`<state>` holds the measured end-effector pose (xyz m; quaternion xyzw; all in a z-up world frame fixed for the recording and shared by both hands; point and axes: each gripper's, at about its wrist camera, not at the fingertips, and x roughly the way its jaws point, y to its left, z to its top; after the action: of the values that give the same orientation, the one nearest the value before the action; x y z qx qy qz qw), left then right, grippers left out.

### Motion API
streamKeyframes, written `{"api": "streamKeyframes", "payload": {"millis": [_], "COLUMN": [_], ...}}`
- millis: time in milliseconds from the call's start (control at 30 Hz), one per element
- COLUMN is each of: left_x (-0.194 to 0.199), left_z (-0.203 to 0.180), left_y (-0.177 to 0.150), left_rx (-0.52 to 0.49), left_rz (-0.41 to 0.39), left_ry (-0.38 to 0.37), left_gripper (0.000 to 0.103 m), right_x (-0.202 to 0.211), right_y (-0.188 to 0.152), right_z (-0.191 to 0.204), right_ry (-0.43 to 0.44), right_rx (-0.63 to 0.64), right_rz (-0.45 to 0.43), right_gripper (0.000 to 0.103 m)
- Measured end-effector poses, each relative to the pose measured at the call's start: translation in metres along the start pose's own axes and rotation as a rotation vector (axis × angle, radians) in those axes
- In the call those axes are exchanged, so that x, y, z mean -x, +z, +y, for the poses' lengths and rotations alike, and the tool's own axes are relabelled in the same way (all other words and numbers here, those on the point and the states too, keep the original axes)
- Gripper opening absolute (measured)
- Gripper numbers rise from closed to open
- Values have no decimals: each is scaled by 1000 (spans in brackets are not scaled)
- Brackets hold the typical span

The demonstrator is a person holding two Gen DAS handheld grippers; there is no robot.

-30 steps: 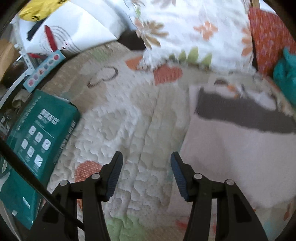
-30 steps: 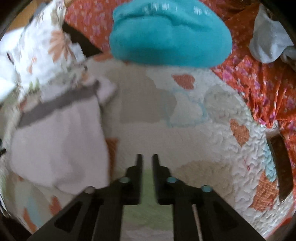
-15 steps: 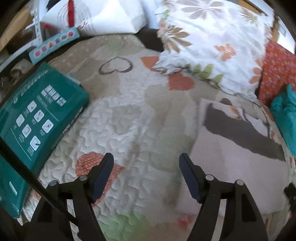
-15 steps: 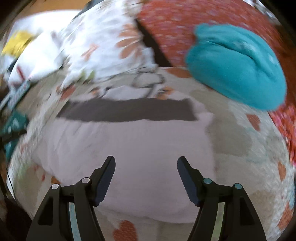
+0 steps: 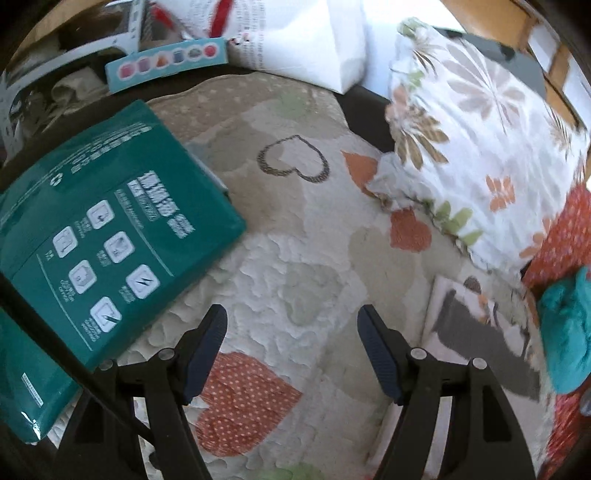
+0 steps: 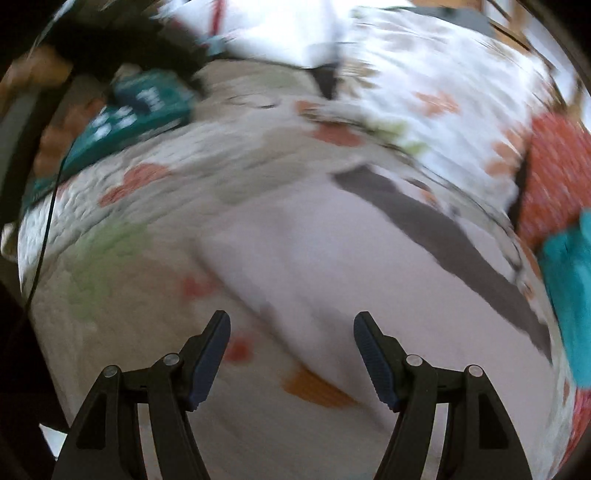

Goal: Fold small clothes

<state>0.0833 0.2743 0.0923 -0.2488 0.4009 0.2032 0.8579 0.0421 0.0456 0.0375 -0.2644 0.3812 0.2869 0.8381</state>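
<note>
A small pale pink garment with a dark grey band lies flat on the quilted heart-pattern bedspread. In the right wrist view, which is blurred by motion, my right gripper hangs open over the garment's near left corner, nothing between its fingers. In the left wrist view the same garment shows only at the right edge. My left gripper stands open above bare quilt to the left of it, holding nothing.
A teal plastic package lies on the quilt at the left. A floral pillow and white bags line the far side. A turquoise cloth and orange floral fabric sit at the right.
Both grippers have opened wider. The right one swung left from beside the turquoise cloth to above the pink garment. The left one drifted left, away from the garment, and rolled.
</note>
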Motion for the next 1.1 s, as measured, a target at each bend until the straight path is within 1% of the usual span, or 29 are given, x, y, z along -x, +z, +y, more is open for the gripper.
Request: {"api": "streamKeyframes", "payload": {"millis": [33,67,100,133,200,233,267,367,400,433,467,500,600,633,700,733,767,833,867,967,1033,1100], "left_x": [2,5,8,10,13,13,13,13,13,14,14,15,16,15,14,14,14,12,12,10,9,8], "left_z": [4,9,14,19,25,28,30,31,30,29,28,28,23,21,14,8,1,-16,-23,-55,-80,-104], "left_y": [2,4,6,7,9,9,9,9,8,7,7,6,3,2,-1,-3,-5,-11,-13,-26,-39,-53], "left_rx": [15,29,46,59,83,98,106,106,101,97,94,93,90,90,85,75,59,22,7,-69,-131,-198], "left_rz": [-6,-16,-31,-40,-47,-45,-44,-42,-43,-43,-44,-45,-45,-42,-35,-31,-30,-26,-24,-11,4,28], "left_ry": [1,5,15,21,16,7,1,-4,-3,-3,-3,-2,1,-2,-12,-15,-16,-19,-22,-46,-72,-103], "left_gripper": [72,72,72,72,72,72,72,72,72,72,72,72,72,72,72,72,72,72,72,72,72,72], "right_x": [-7,-16,-19,-25,-34,-42,-47,-59,-61,-63,-65,-66,-56,-47,-30,-18,-1,25,48,93,114,120], "right_y": [4,8,10,16,23,28,32,44,47,49,51,53,53,53,52,51,46,33,18,-31,-72,-117], "right_z": [11,24,29,37,44,46,45,39,36,34,30,29,18,4,-18,-36,-64,-105,-138,-201,-233,-257], "right_ry": [-36,-99,-133,-195,-266,-286,-292,-331,-330,-315,-278,-245,-177,-144,-124,-118,-112,-116,-142,-211,-272,-334], "right_rx": [36,80,100,127,148,144,135,105,94,77,56,43,-26,-85,-177,-235,-319,-439,-521,-674,-760,-826], "right_rz": [6,12,5,-8,-2,12,20,35,39,42,48,57,43,31,1,-19,-44,-80,-108,-131,-108,-35], "right_gripper": [72,70,69,68,60,51,46,46,46,43,23,13,11,10,10,10,9,9,9,9,9,9]}}
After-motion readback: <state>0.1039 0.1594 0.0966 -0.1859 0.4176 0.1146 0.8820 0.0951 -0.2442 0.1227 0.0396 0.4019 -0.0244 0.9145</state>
